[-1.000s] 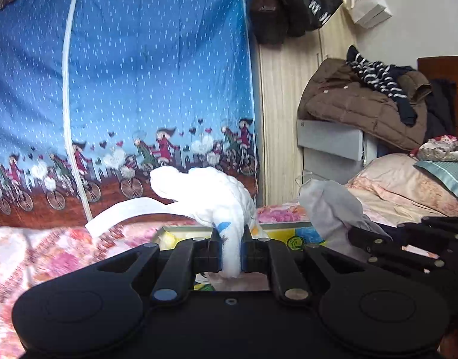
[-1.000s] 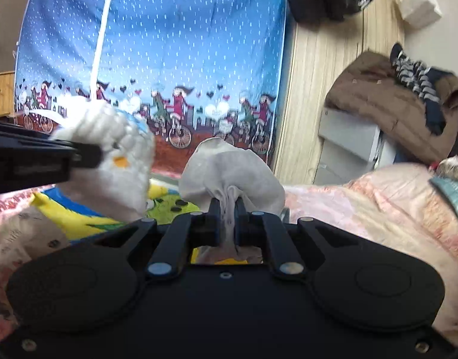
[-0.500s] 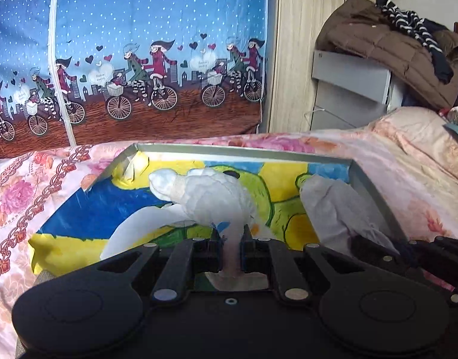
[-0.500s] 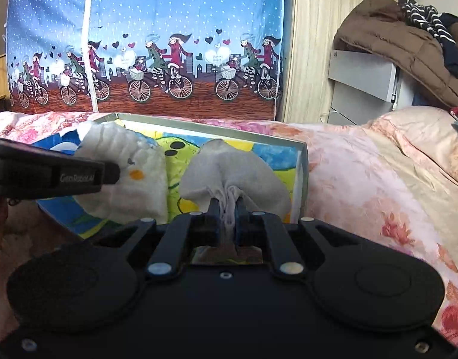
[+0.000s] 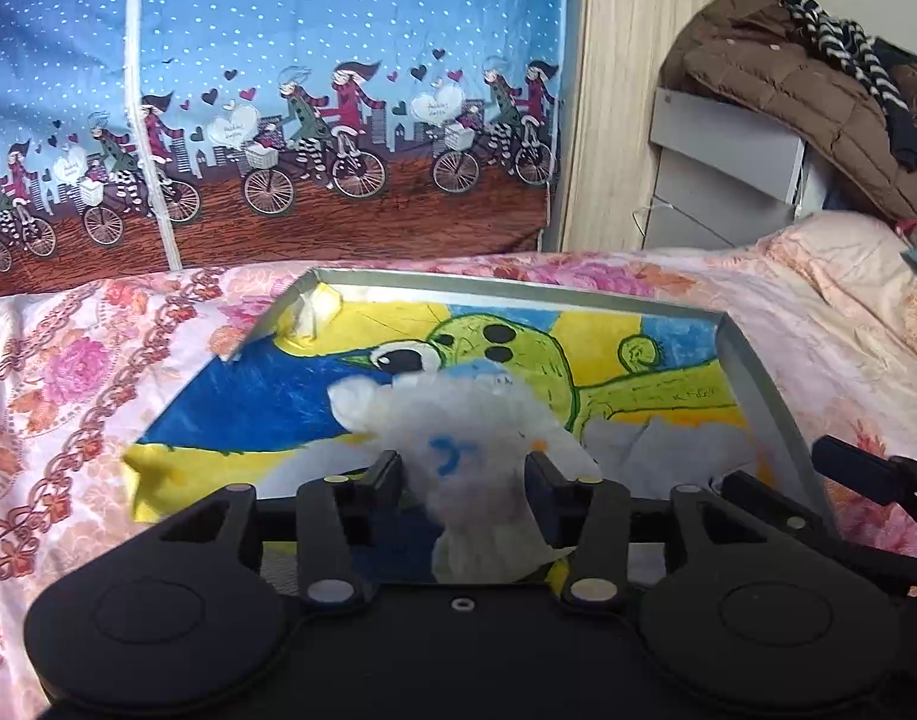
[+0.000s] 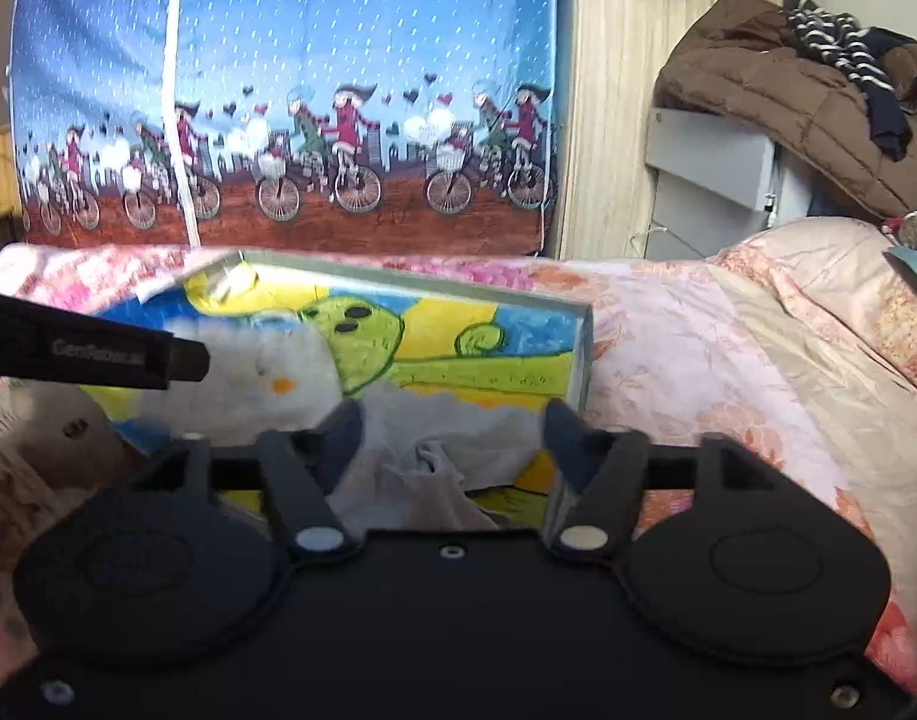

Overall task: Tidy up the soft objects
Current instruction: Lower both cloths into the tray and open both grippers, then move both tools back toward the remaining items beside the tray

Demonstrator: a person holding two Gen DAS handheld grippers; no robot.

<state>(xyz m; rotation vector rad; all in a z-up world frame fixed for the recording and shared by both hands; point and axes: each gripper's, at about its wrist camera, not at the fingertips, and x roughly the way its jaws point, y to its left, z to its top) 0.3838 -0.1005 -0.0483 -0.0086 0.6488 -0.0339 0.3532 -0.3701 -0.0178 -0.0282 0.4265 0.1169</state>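
A white soft toy (image 5: 458, 420) with blue marks lies in the shallow tray (image 5: 752, 372) lined with a green, yellow and blue drawing. My left gripper (image 5: 464, 468) is open, its jaws spread on either side of the toy. A grey cloth (image 6: 434, 426) lies in the tray's near right corner, also seen in the left wrist view (image 5: 656, 450). My right gripper (image 6: 449, 426) is open around it. The white toy (image 6: 266, 372) shows left in the right wrist view, behind the left gripper's finger (image 6: 98, 354).
The tray (image 6: 581, 354) sits on a bed with a pink floral sheet (image 5: 68, 372). A blue curtain with cyclists (image 5: 308, 90) hangs behind. A brown jacket (image 5: 788, 90) lies on a grey cabinet at right. Pillows (image 6: 818, 300) lie right.
Both grippers came down to the tray and opened, letting go of the white toy and the grey cloth, which now rest in the tray.
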